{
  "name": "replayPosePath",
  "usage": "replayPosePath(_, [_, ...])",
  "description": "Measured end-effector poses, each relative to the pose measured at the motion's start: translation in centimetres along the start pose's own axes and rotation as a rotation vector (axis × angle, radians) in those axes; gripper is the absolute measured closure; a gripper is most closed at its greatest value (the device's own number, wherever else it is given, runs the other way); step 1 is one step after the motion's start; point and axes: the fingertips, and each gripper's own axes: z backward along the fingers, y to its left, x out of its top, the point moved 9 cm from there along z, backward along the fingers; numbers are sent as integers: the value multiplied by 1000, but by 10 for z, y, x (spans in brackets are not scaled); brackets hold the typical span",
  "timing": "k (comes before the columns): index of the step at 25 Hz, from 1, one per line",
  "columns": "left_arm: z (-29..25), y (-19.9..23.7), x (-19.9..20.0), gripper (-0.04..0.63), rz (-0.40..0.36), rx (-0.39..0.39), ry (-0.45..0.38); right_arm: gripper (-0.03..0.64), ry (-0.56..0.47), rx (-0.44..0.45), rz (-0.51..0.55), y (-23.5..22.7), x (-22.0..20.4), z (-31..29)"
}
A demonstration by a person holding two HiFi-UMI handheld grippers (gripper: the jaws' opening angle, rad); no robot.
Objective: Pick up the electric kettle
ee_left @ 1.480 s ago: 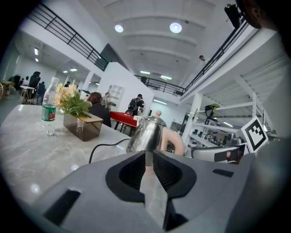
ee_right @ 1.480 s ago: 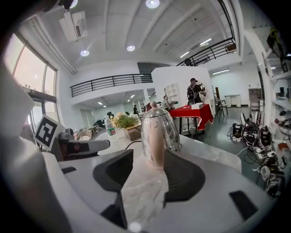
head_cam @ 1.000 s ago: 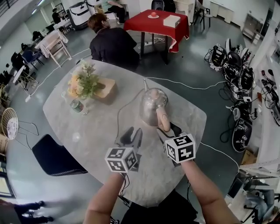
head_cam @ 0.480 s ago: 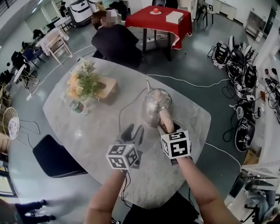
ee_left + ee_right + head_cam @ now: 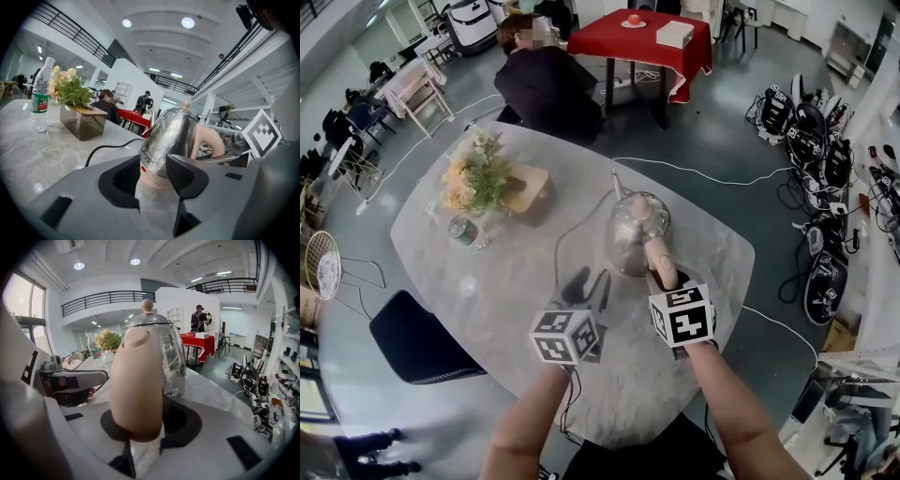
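Grey floor [image 5: 712,131], marble table [image 5: 506,281], red-clothed table [image 5: 609,47]

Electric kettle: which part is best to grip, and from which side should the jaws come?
The pink handle, approached from the side opposite the spout. It stands upright, clear of the steel body, and looks narrow enough for the jaws; the body is wide and smooth. The right gripper has it between its jaws, which have just been closing.

Open lab hall; mezz. railing [image 5: 101,298], gear piles [image 5: 811,141] w/ cables [image 5: 694,172] on floor [image 5: 722,112]
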Motion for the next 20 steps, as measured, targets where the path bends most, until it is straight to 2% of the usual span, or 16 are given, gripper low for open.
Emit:
replayPosePath(10, [-12,15,17,451,37,27,-41,517,-17,76,24,-14,-2,1])
replayPosePath(15, [-28,25,22,451,42,27,-28,517,-25,107,43,-21,-2,-1])
replayPosePath(17, [-35,30,22,451,65,30,-21,518,-28,116,51,-22,-1,-2])
replayPosePath(20, [-47,41,18,451,140,36,-21,518,-27,125,63,-24,-1,-2])
